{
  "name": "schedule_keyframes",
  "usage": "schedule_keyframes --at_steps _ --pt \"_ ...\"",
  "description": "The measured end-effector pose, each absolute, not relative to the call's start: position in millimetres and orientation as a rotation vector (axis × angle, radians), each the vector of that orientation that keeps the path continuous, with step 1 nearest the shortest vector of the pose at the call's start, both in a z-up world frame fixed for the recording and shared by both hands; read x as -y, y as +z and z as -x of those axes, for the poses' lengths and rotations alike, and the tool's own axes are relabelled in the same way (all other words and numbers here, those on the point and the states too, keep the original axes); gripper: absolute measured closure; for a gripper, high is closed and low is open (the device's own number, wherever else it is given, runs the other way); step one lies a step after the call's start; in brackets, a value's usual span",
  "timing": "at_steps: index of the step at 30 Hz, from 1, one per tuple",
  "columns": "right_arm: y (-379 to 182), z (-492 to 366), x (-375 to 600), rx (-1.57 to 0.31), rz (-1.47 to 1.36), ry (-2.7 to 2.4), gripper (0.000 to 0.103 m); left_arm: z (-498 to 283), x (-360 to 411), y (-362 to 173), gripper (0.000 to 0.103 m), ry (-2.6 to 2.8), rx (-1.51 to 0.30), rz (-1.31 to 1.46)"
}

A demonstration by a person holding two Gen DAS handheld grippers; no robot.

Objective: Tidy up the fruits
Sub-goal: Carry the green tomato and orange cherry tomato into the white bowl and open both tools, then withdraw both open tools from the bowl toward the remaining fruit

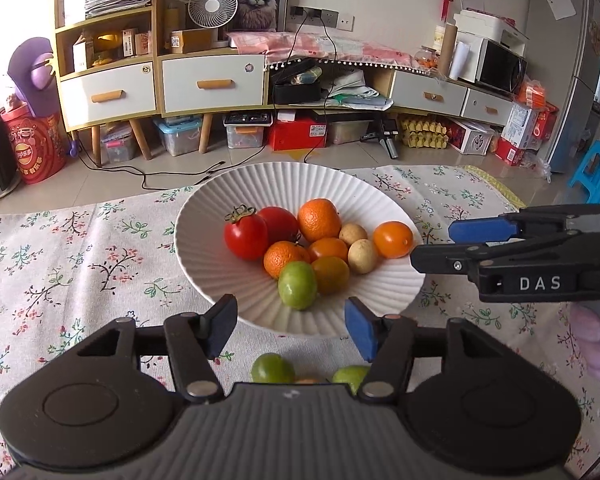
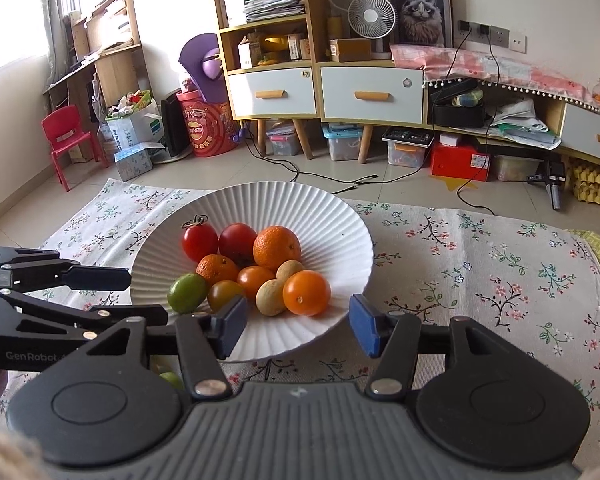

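A white ribbed bowl (image 1: 228, 200) (image 2: 340, 216) on a floral tablecloth holds two red tomatoes (image 1: 246, 236) (image 2: 199, 241), several orange citrus fruits (image 1: 319, 219) (image 2: 277, 248), two tan round fruits (image 1: 363, 256) (image 2: 271, 297) and a green fruit (image 1: 298, 285) (image 2: 187, 293). My left gripper (image 1: 292, 328) is open and empty at the bowl's near rim. My right gripper (image 2: 298, 328) is open and empty at the bowl's near right rim; it shows from the side in the left wrist view (image 1: 436, 246). Two green fruits (image 1: 273, 368) (image 1: 350, 376) lie on the cloth under the left gripper.
The floral tablecloth (image 1: 80, 264) (image 2: 480, 272) covers the table. Behind it are tiled floor with cables, a wooden cabinet with white drawers (image 1: 212, 84) (image 2: 372, 94), storage boxes, a red bucket (image 1: 36, 148), a blue stool (image 1: 598, 172) and a red chair (image 2: 66, 136).
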State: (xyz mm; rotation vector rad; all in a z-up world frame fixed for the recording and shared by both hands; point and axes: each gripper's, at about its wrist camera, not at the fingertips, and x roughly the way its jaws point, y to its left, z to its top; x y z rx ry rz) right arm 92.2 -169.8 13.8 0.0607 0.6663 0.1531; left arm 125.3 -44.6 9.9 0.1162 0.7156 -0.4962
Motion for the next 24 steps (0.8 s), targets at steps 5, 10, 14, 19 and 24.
schedule_keyframes --at_steps 5,10,14,19,24 --pt "16.8 -80.8 163.6 -0.674 -0.043 0.145 0.04 -107.6 33.4 8.8 0.037 -0.508 -0.72 -0.115" --pt "19.5 -67.1 155.7 -0.675 -0.035 0.15 0.031 -89.3 18.9 1.4 0.025 -0.507 -0.735 -0.119" --pt "18.3 -53.6 148.8 -0.677 -0.023 0.164 0.021 -78.4 9.5 -5.9 0.015 -0.495 -0.755 -0.125" --pt "15.3 -42.1 140.4 -0.678 -0.015 0.166 0.01 -70.5 2.4 -11.2 0.006 -0.474 -0.769 -0.121" --pt "5.6 -29.3 134.1 -0.682 -0.046 0.142 0.004 -61.1 -0.8 -22.3 0.006 -0.458 -0.765 -0.107"
